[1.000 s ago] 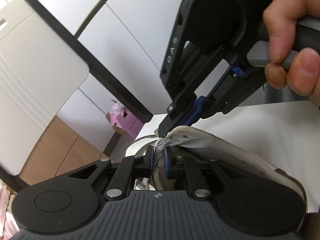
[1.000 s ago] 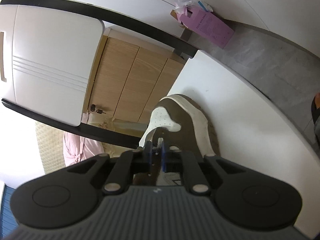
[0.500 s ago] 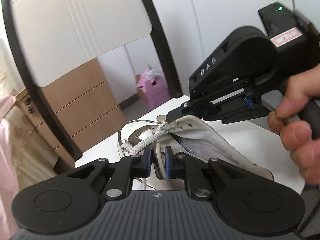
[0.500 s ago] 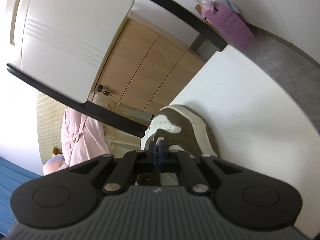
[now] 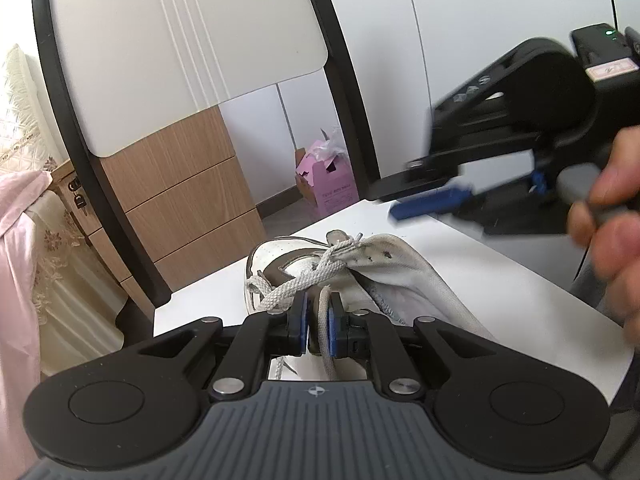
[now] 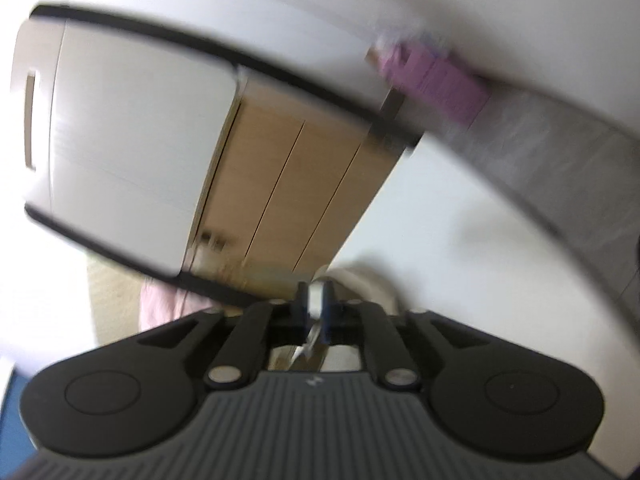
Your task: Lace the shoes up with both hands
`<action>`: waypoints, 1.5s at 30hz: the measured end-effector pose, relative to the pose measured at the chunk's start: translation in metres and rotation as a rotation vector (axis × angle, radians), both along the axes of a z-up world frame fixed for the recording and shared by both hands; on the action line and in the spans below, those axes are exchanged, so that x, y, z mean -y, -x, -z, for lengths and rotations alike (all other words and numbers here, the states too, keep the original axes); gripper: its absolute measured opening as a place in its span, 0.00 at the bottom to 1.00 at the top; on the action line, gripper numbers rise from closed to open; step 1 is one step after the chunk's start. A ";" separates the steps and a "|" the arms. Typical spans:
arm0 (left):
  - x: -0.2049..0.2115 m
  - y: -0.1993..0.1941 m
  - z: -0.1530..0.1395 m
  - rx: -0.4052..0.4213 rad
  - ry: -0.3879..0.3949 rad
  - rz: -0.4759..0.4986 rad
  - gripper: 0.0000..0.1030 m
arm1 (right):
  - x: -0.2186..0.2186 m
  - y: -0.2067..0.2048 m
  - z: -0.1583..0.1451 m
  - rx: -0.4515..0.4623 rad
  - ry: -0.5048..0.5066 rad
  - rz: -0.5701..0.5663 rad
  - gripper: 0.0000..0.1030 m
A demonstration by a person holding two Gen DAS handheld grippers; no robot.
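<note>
A worn white and grey sneaker lies on the white table. Its grey-white lace runs loosely across the tongue and passes between my left gripper's blue pads, which are shut on it. My right gripper hovers above and to the right of the shoe in the left wrist view, blurred, its jaws close together and off the shoe. In the blurred right wrist view the right gripper is nearly shut, with something pale between the pads; I cannot tell what. The shoe is just below it.
A white chair back with a black frame stands behind the table. A wooden drawer cabinet and a pink box are on the floor beyond. Pink cloth hangs at the left. The table edge runs close on the left.
My right gripper has let go of the shoe's tongue and lifted away to the right. The left gripper stays shut on the lace. The right wrist view has swung and blurred.
</note>
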State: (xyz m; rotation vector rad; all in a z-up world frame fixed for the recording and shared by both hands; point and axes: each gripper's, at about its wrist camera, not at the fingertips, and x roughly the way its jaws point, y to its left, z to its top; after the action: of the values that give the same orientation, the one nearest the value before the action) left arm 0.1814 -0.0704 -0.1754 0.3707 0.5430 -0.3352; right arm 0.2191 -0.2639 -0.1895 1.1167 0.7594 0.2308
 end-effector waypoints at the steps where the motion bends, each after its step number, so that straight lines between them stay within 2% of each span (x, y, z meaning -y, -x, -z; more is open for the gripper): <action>1: -0.002 -0.002 0.001 -0.011 0.019 -0.007 0.13 | -0.006 -0.003 0.000 0.000 0.023 -0.032 0.24; 5: -0.014 -0.011 -0.005 -0.091 0.133 -0.047 0.12 | -0.022 -0.011 0.002 0.000 0.057 -0.081 0.23; 7: -0.019 -0.016 -0.007 -0.126 0.182 -0.064 0.12 | -0.025 -0.015 0.003 -0.009 0.077 -0.093 0.19; 10: -0.017 -0.018 -0.006 -0.134 0.185 -0.084 0.12 | -0.029 -0.014 0.004 -0.006 0.082 -0.102 0.07; 18: -0.004 -0.021 0.001 -0.153 0.175 -0.122 0.12 | -0.029 -0.006 -0.003 0.010 0.143 -0.048 0.04; 23: 0.005 -0.018 0.005 -0.141 0.142 -0.144 0.12 | -0.044 -0.005 -0.019 0.067 0.319 -0.131 0.04; 24: 0.006 -0.018 0.005 -0.142 0.140 -0.143 0.12 | -0.042 -0.002 -0.017 0.059 0.308 -0.120 0.04; 29: 0.006 -0.021 0.007 -0.145 0.142 -0.147 0.12 | -0.031 0.008 0.000 0.003 0.130 -0.042 0.03; 31: 0.006 -0.021 0.008 -0.145 0.143 -0.147 0.12 | -0.029 0.012 0.003 -0.007 0.098 -0.015 0.03; 39: 0.002 -0.023 0.008 -0.149 0.159 -0.143 0.13 | -0.012 0.014 -0.017 0.120 0.059 0.103 0.00; 42: 0.001 -0.023 0.009 -0.145 0.160 -0.137 0.14 | 0.000 0.011 -0.013 0.073 0.081 0.126 0.01; 44: 0.000 -0.023 0.009 -0.145 0.163 -0.133 0.15 | -0.001 0.009 -0.005 0.038 0.025 0.087 0.05; 45: -0.001 -0.024 0.009 -0.145 0.167 -0.130 0.15 | -0.004 0.010 -0.006 0.036 0.036 0.067 0.07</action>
State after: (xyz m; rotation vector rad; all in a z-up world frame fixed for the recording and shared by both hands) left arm 0.2049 -0.0695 -0.1848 0.1492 0.6731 -0.2809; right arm 0.2096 -0.2599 -0.1833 1.0989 0.6908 0.1796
